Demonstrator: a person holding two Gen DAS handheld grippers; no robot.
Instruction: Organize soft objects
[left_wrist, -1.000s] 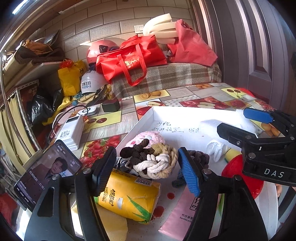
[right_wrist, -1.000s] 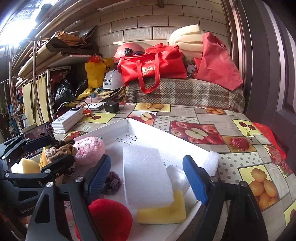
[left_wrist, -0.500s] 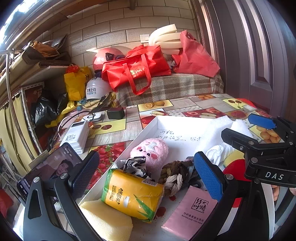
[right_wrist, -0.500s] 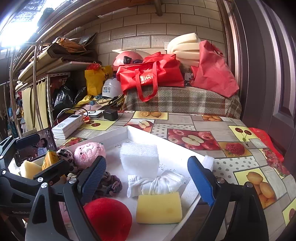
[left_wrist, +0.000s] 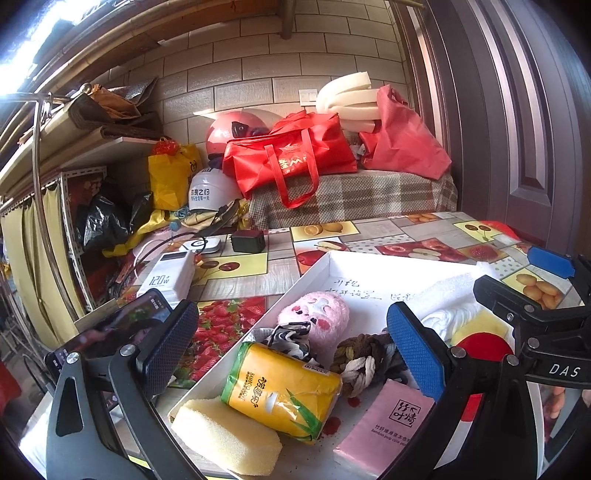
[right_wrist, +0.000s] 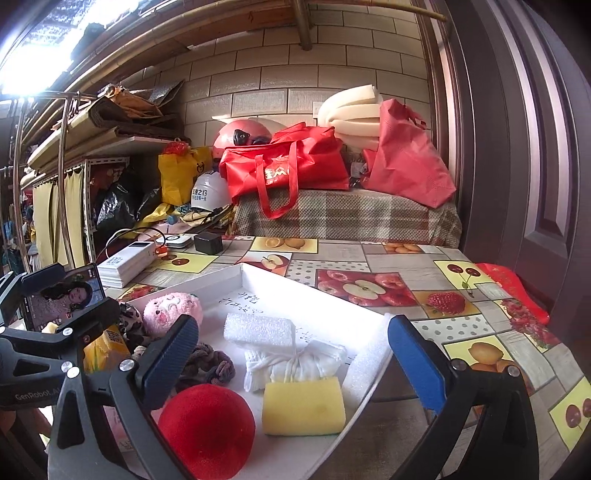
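A white tray (left_wrist: 325, 258) on the fruit-print table holds soft things. In the left wrist view a brown and white rope knot (left_wrist: 360, 360), a pink plush (left_wrist: 317, 317), a yellow tissue pack (left_wrist: 280, 391), a yellow sponge (left_wrist: 225, 432) and a pink tissue pack (left_wrist: 384, 424) lie in it. My left gripper (left_wrist: 291, 343) is open above them, touching nothing. In the right wrist view a white foam block (right_wrist: 258, 330), a white cloth bundle (right_wrist: 291, 363), a second yellow sponge (right_wrist: 303, 406) and a red ball (right_wrist: 207, 421) lie loose. My right gripper (right_wrist: 293, 347) is opening, its pads clear of them.
A phone (left_wrist: 110, 332), a white power bank (left_wrist: 170, 277) and a black charger (left_wrist: 247, 242) lie left of the tray. Red bags (right_wrist: 284, 170) and helmets sit on a plaid-covered ledge behind. A dark door (right_wrist: 517, 147) closes off the right side.
The left gripper let go of the rope knot, which now lies in the tray, and drew back. The right gripper released the white foam block into the tray and spread wider.
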